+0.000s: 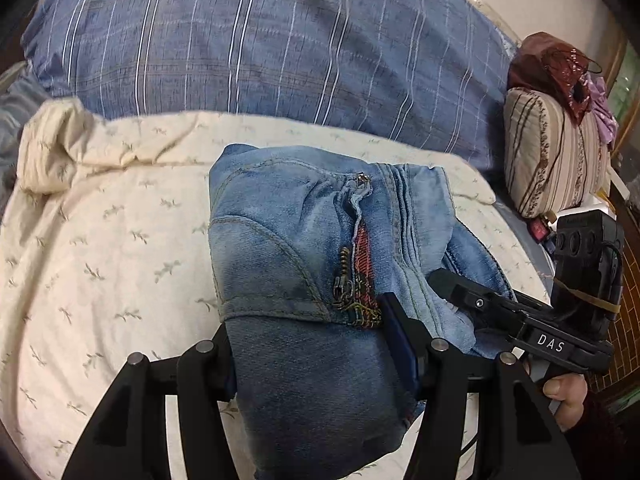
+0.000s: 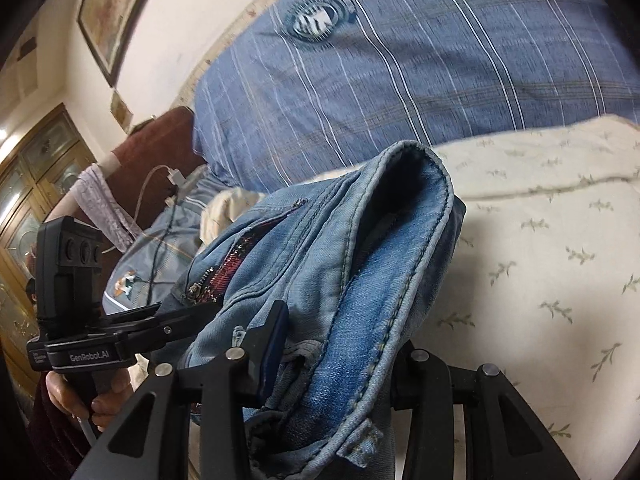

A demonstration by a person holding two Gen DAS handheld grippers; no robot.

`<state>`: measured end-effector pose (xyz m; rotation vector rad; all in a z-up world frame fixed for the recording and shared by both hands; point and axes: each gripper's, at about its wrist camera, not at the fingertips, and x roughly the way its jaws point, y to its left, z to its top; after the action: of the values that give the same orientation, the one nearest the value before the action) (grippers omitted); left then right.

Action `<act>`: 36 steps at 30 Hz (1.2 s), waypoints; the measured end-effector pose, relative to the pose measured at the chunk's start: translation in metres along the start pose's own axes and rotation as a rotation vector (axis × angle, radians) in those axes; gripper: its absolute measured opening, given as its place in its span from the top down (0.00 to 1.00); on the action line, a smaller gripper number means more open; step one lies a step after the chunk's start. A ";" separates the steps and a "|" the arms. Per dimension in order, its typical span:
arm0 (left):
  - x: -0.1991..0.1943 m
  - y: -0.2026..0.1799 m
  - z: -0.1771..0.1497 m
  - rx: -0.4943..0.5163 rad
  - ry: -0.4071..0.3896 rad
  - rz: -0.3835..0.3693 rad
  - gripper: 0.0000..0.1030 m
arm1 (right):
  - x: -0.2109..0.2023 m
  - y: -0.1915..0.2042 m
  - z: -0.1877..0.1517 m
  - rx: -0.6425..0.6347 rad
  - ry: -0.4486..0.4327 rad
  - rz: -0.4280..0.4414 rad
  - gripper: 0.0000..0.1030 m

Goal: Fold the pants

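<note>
While both grip, jeans [image 1: 304, 264] bunched between left gripper [image 1: 316, 344], right gripper [image 2: 336, 344], seemingly lifted.

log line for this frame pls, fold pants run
step: carrying folded jeans | left gripper: shut on jeans | right gripper: shut on jeans | jeans: bunched, lifted over cream sheet | zipper: open

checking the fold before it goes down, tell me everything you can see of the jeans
The jeans are faded light-blue denim, folded into a thick bundle. The open brass zipper shows red plaid lining. Both grippers clamp the bundle: the left gripper and the right gripper, holding it above the cream floral bedspread.
</note>
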<state>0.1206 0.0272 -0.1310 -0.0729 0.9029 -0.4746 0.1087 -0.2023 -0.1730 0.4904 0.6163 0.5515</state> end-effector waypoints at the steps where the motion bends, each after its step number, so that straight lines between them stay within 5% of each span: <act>1: 0.004 0.001 -0.003 -0.006 0.011 0.001 0.41 | 0.003 -0.002 -0.001 0.006 0.015 -0.007 0.59; 23: 0.014 -0.001 -0.008 -0.003 0.039 0.056 0.38 | 0.016 -0.014 -0.012 0.035 0.081 -0.044 0.58; 36: 0.008 -0.012 -0.010 -0.005 0.028 0.164 0.32 | 0.006 -0.021 -0.013 0.059 0.104 -0.090 0.47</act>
<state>0.1128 0.0146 -0.1402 0.0029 0.9293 -0.3214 0.1115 -0.2109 -0.1967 0.4893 0.7522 0.4762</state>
